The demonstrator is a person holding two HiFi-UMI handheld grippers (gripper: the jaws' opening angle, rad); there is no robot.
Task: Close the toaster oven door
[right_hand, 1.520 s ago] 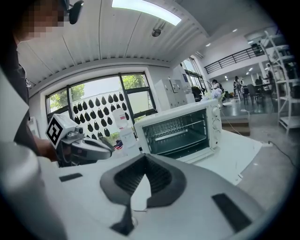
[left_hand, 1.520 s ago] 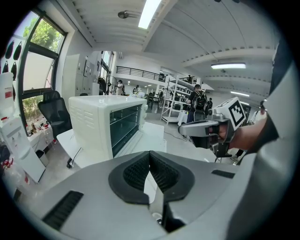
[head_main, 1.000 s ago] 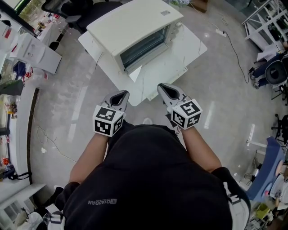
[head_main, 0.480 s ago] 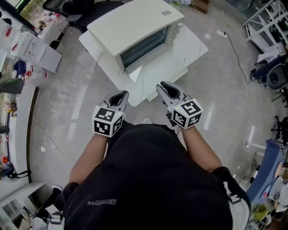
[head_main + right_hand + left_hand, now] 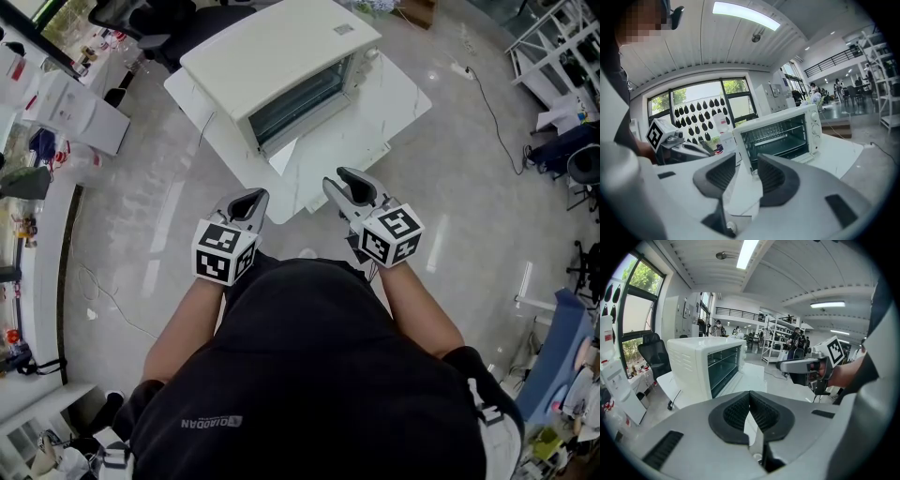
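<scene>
Door (image 5: 284,156) of toaster oven (image 5: 281,66) lies open on white desk (image 5: 384,103), short of near edge. Glossy floor (image 5: 459,197) open all round. Left gripper (image 5: 250,196) jaws together; right gripper (image 5: 340,178) jaws just opening, nothing between.

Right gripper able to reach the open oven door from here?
Probably yes. The right gripper, jaws just opening with nothing between them, faces the toaster oven. Only bare table lies between it and the lowered door. It would need to move forward.
</scene>
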